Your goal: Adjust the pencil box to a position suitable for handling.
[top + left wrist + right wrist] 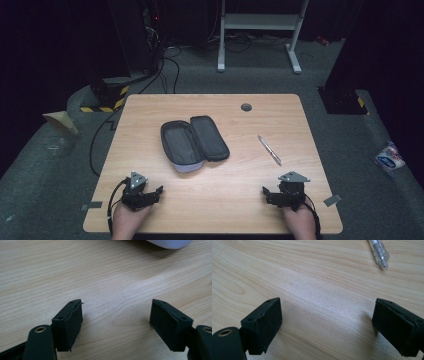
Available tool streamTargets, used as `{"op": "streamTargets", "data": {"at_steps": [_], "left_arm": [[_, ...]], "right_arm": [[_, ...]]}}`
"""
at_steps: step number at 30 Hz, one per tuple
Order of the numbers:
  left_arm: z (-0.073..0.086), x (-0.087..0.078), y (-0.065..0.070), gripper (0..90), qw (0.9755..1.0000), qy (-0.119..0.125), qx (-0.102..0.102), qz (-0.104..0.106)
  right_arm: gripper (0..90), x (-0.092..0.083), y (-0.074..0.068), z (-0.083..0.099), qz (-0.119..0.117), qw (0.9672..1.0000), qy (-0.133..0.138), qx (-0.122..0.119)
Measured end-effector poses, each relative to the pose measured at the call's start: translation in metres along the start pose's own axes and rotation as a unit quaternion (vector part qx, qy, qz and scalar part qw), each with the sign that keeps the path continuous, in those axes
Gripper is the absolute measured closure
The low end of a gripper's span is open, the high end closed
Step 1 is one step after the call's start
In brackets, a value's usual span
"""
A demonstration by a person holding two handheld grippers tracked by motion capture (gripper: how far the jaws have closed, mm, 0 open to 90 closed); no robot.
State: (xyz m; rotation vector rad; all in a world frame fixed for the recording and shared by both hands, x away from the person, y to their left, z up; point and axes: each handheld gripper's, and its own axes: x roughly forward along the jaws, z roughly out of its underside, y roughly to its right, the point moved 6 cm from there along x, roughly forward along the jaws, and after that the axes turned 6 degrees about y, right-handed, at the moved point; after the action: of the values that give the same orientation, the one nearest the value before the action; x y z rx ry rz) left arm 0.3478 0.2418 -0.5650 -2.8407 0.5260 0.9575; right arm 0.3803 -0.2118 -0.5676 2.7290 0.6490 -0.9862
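Case point(194, 140) unzipped, empty, mid-table; pen point(269, 150) right of case, untouched; left gripper point(150, 192) and right gripper point(272, 192) near of case, jaws wide, holding nothing; nothing begun.

Your light wooden table point(150, 107) carried an open dark pencil case point(194, 141) near its middle, a pen point(269, 149) well apart to its right, and a grey grommet point(246, 106) near the far edge

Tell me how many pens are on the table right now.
1. A single pen lies on the table, right of the open pencil case, ahead of the right gripper. More could be hidden inside the case.
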Motion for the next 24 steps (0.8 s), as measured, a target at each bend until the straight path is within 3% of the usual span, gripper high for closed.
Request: {"op": "streamTargets", "data": {"at_steps": [10,17,19,24], "left_arm": [[-0.006,-0.009,0.001,28.3,0.9997,0.026,-0.002,0.006],[-0.014,-0.012,0.006,28.3,0.9989,0.041,0.015,0.015],[-0.017,-0.013,0.01,28.6,0.9985,0.05,0.01,0.022],[-0.024,-0.013,0.019,28.7,0.9972,0.06,0.024,0.036]], "right_arm": [[9.0,0.001,0.0,0.0,-0.002,1.0,0.0,-0.001],[9.1,0.001,-0.001,-0.001,-0.007,1.0,0.0,-0.005],[9.2,0.001,0.0,-0.001,-0.009,0.9999,0.001,-0.006],[10.2,-0.002,0.001,0.001,-0.002,1.0,0.002,0.008]]}}
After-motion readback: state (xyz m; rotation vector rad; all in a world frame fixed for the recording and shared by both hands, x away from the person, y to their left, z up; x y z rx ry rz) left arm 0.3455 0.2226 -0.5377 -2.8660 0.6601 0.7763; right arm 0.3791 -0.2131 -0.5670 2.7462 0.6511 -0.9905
